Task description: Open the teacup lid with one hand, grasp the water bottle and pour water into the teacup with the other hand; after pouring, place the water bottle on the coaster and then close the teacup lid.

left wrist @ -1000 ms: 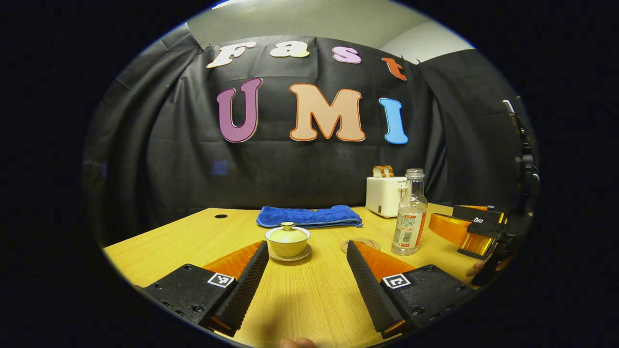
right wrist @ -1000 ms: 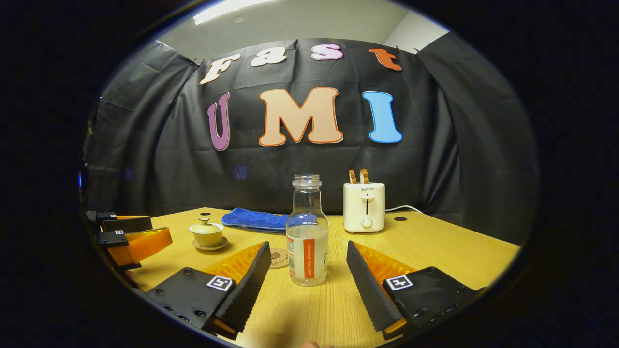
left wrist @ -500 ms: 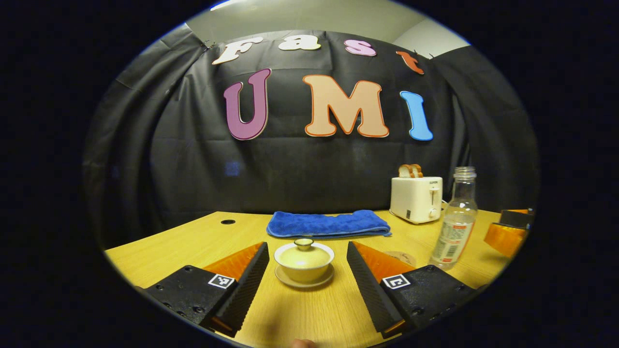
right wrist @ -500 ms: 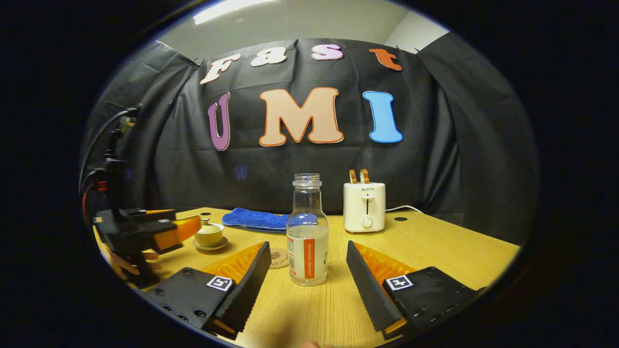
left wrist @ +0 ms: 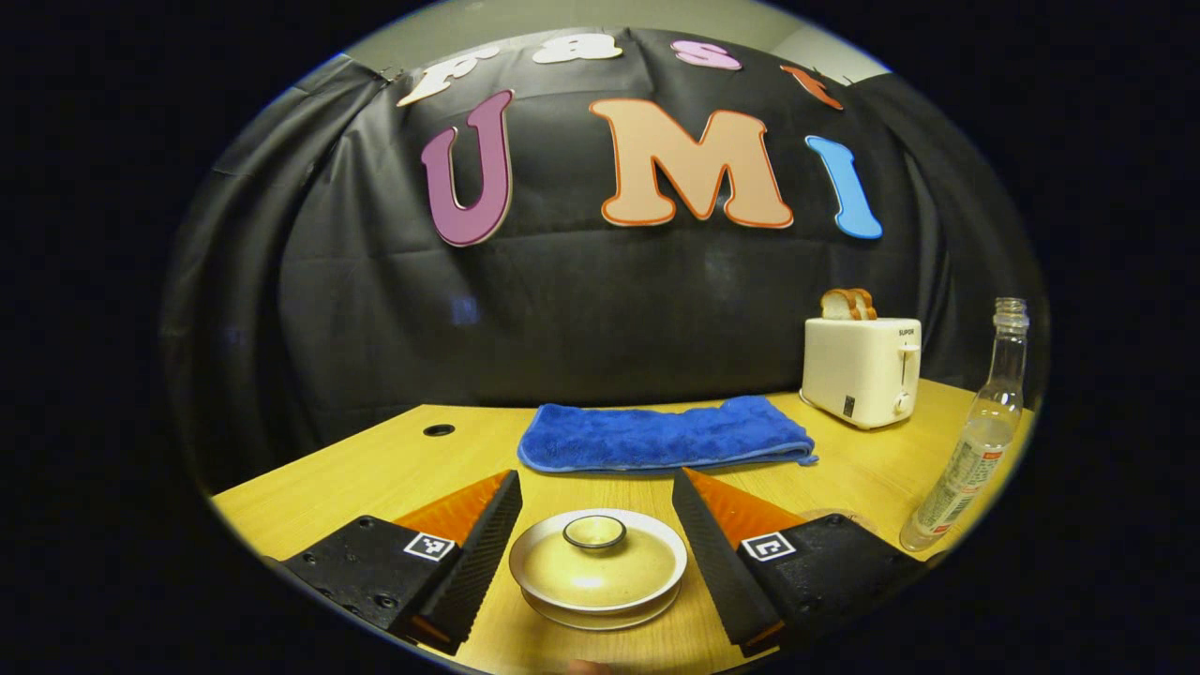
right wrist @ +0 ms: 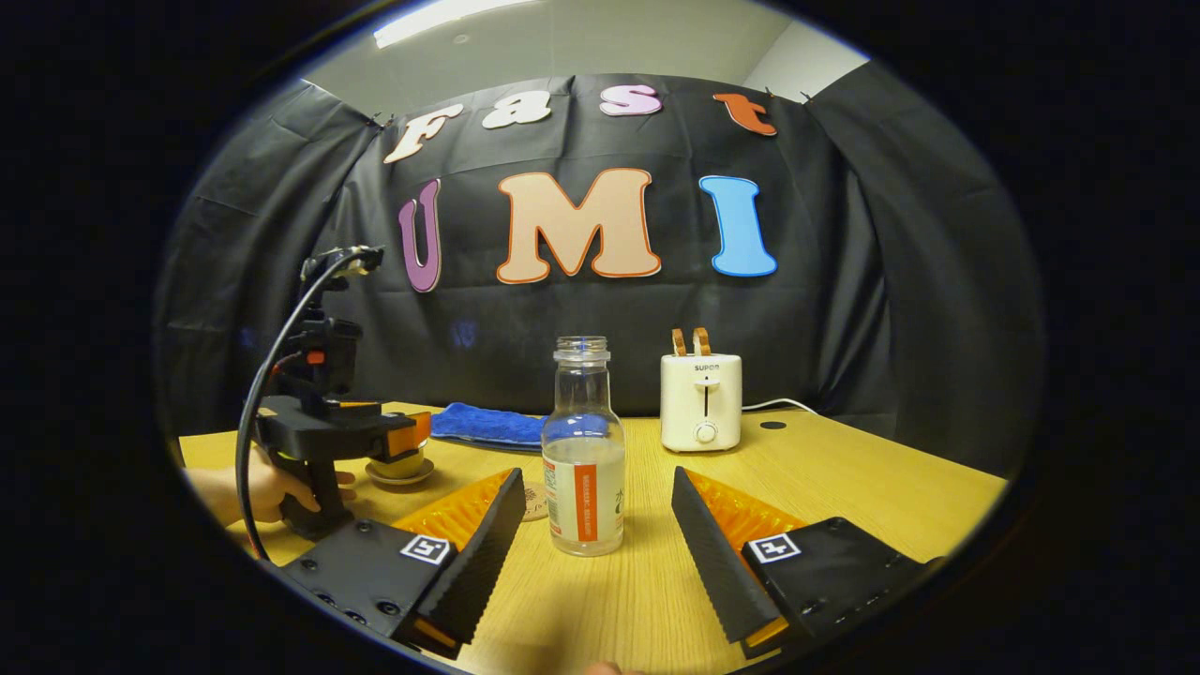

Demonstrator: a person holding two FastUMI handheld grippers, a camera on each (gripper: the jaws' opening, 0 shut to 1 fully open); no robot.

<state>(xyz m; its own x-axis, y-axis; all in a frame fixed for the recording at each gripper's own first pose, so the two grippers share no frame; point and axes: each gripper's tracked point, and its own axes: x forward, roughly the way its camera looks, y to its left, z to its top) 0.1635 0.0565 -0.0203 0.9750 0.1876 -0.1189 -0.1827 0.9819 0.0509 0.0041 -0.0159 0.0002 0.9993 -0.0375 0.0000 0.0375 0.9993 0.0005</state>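
Observation:
The yellow teacup sits on its saucer with its lid (left wrist: 597, 566) on, knob (left wrist: 594, 532) up. My left gripper (left wrist: 596, 536) is open, its fingers (left wrist: 483, 553) standing either side of the lid without touching it. In the right gripper view the left gripper (right wrist: 375, 433) hovers over the teacup (right wrist: 398, 464), held by a hand (right wrist: 253, 487). The clear water bottle (right wrist: 583, 459), uncapped and part full, stands upright between the open fingers of my right gripper (right wrist: 591, 544), untouched. The round coaster (right wrist: 534, 502) lies just left of the bottle.
A folded blue towel (left wrist: 661, 439) lies behind the cup. A white toaster (left wrist: 862, 370) with two bread slices stands at the back right, its cord trailing (right wrist: 778, 405). The wooden table (right wrist: 844, 487) has cable holes (left wrist: 438, 430). The bottle (left wrist: 970, 441) stands at the right edge in the left gripper view.
My left gripper has moved forward and down over the teacup, so the lid now lies between its fingers. The right gripper has barely moved.

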